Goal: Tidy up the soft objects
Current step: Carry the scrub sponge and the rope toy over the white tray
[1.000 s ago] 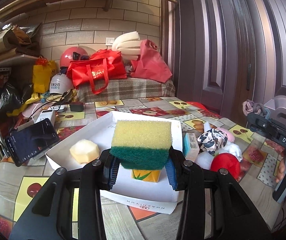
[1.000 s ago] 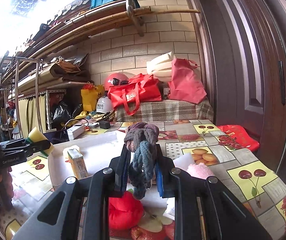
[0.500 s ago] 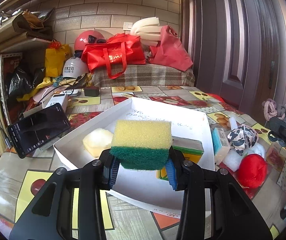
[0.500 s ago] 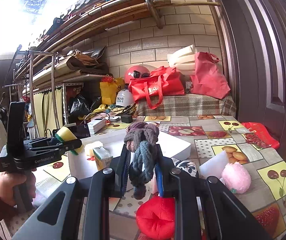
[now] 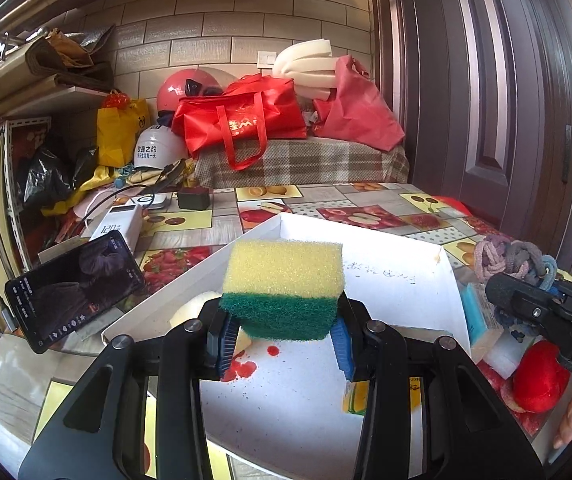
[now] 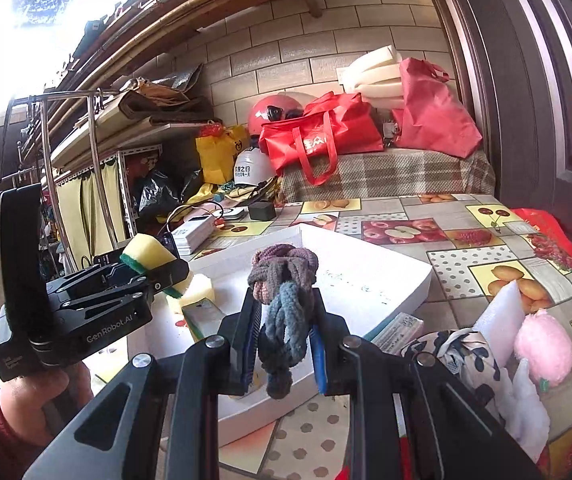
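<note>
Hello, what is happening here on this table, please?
A person is sorting soft things into a white tray. The left claw holds a yellow-and-green sponge over the tray, and the right claw holds a knotted rope toy at the tray's near edge. Neither is put down yet.

We see a yellow sponge [image 5: 282,286] with a green scouring base, upright above the white tray [image 5: 402,280]. A knotted rope [image 6: 284,312] of purple, brown and blue strands hangs above the tray's near edge.
</note>
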`<state>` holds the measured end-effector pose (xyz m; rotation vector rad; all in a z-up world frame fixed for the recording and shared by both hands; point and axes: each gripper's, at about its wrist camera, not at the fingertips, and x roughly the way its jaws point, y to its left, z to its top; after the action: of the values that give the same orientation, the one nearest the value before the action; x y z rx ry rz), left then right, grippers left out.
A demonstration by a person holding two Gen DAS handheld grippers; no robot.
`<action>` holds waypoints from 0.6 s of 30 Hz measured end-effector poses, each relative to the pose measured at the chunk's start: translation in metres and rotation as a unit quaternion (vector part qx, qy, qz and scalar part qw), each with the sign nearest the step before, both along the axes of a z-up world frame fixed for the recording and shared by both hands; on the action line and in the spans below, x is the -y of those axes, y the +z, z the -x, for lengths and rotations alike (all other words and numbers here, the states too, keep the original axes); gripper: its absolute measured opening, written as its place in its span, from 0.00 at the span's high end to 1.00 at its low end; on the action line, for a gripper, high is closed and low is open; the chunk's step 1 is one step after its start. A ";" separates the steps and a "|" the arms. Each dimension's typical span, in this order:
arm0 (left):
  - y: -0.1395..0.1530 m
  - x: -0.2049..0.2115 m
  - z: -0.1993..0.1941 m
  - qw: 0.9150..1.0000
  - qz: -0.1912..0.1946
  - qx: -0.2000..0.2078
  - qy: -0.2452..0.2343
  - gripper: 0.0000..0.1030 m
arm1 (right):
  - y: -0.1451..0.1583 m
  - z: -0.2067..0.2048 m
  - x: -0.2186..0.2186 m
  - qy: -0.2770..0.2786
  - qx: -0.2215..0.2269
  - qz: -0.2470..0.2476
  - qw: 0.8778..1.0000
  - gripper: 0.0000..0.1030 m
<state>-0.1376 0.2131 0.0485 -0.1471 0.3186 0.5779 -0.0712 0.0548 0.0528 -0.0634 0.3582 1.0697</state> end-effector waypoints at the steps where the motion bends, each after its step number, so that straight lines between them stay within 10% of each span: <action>1: 0.000 -0.002 -0.001 1.000 0.002 0.002 0.003 0.62 | -0.001 -0.003 -0.003 -0.004 -0.005 0.000 1.000 0.79; 18: -0.002 -0.019 -0.030 0.999 0.021 -0.023 -0.039 0.62 | -0.007 -0.033 -0.045 -0.034 -0.059 0.020 0.997 0.79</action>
<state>-0.1076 0.2319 0.0463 -0.1617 0.3796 0.4981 -0.0384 0.0998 0.0453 -0.0239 0.4853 1.0022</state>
